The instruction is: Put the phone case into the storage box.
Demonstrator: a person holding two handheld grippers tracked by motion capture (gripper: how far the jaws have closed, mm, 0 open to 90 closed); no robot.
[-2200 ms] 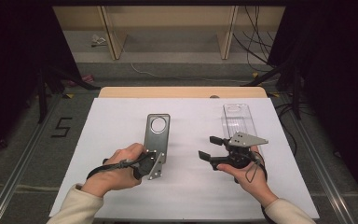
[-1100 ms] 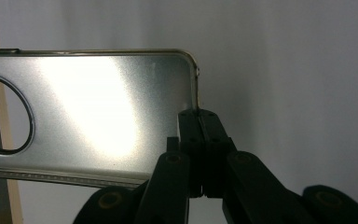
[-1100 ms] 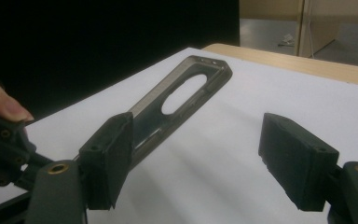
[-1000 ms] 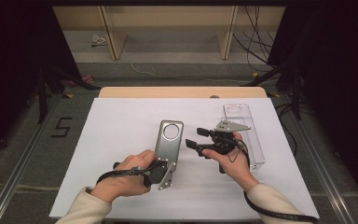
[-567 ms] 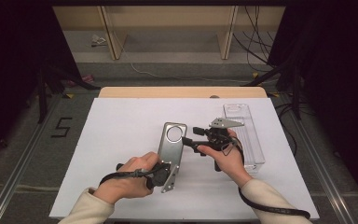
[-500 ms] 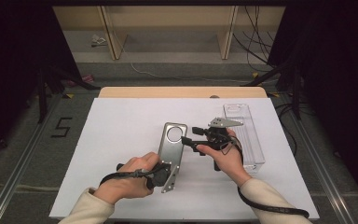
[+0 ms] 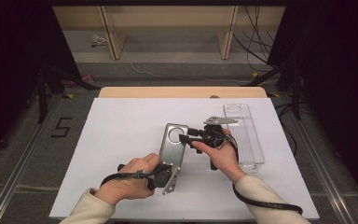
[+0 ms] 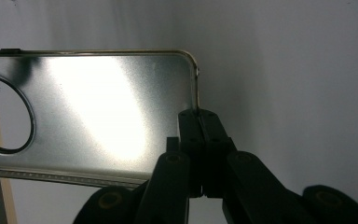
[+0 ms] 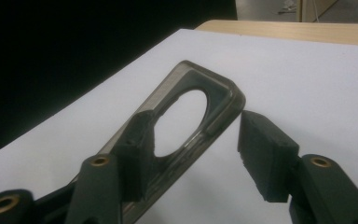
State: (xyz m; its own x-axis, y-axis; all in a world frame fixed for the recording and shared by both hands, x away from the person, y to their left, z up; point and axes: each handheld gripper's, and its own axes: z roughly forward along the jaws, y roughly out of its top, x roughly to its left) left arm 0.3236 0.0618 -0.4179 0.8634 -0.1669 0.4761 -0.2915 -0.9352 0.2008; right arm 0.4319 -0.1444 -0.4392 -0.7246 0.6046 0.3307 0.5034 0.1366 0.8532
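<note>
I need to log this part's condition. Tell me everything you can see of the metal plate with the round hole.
The metal plate is a long, thin rectangle of dull silver sheet with rounded corners, a raised rim and one round hole near its far end. It is held tilted above the white table. The left gripper is shut on its near edge. The right gripper straddles the holed end, its jaws just closing, one pad through the hole.

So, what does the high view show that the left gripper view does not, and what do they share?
High view: the clear plastic rectangular box on the white table sheet, and the right gripper, its jaws having just been closing around the far end of the flat silver metal plate with the round hole, apart from it.

Left gripper view: the left gripper, shut on the plate's thin rim at a rounded corner.

Both: the plate, its hole and the white sheet.
</note>
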